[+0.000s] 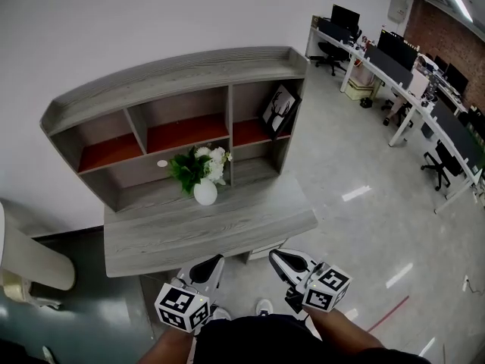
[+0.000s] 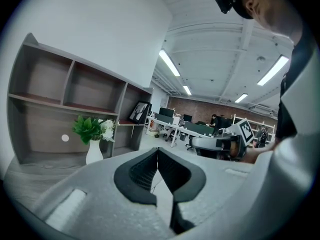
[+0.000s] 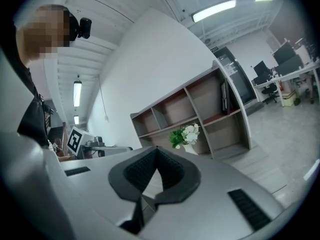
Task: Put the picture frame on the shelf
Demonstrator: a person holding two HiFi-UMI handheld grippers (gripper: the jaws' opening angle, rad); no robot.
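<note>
A curved grey shelf point(image 1: 174, 78) was seen across the upper left and centre, standing on a wooden desk point(image 1: 227, 230). A white vase of flowers point(image 1: 204, 192) was set at centre, well back from the desk's front edge. Below that edge, the left gripper point(image 1: 217, 260) and right gripper point(image 1: 273, 255) were held with jaws together, nothing between them. The picture frame point(image 1: 280, 111) was leaned in the shelf's upper right compartment. Bare floor point(image 1: 364, 173) lay open at right.
</note>
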